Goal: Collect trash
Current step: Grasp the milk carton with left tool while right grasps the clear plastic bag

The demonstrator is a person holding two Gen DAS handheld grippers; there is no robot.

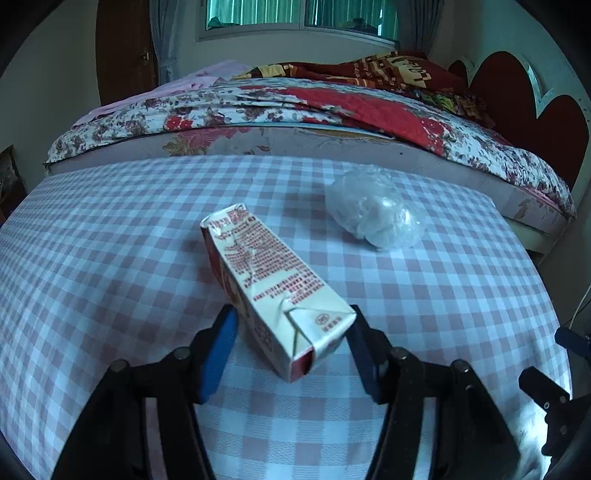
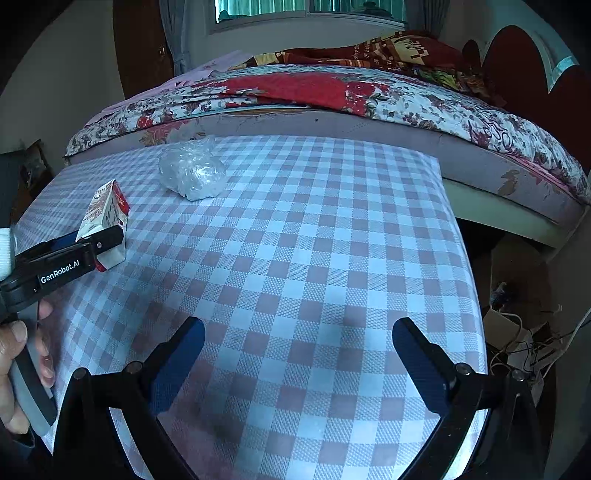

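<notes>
The carton, a slim white drink box with red print, lay with its long axis running diagonally away from the left claw: its folded, dented near end sat low between the fingers, while its far end pointed up and to the left, toward the bed. It seemed tilted, the near end raised off the cloth, though whether the far end touched the table could not be told from the left wrist view. The table carried a pink and white checked cloth that covered its whole top. Behind it stood a bed with a flowered red and white quilt, a dark red heart-shaped headboard at the right, and a window with grey curtains above. A crumpled clear plastic bag rested on the cloth beyond the carton and to its right, well apart from it. The left claw stood partly closed around the carton's near end, its blue pads at or just beside the two sides; real pressure could not be confirmed there, but the right wrist view showed the box caught in the black fingers and lifted at an angle. A hand gripped that tool's handle at the left edge. The right claw stood wide open over bare cloth, holding nothing, well apart from carton and bag.
</notes>
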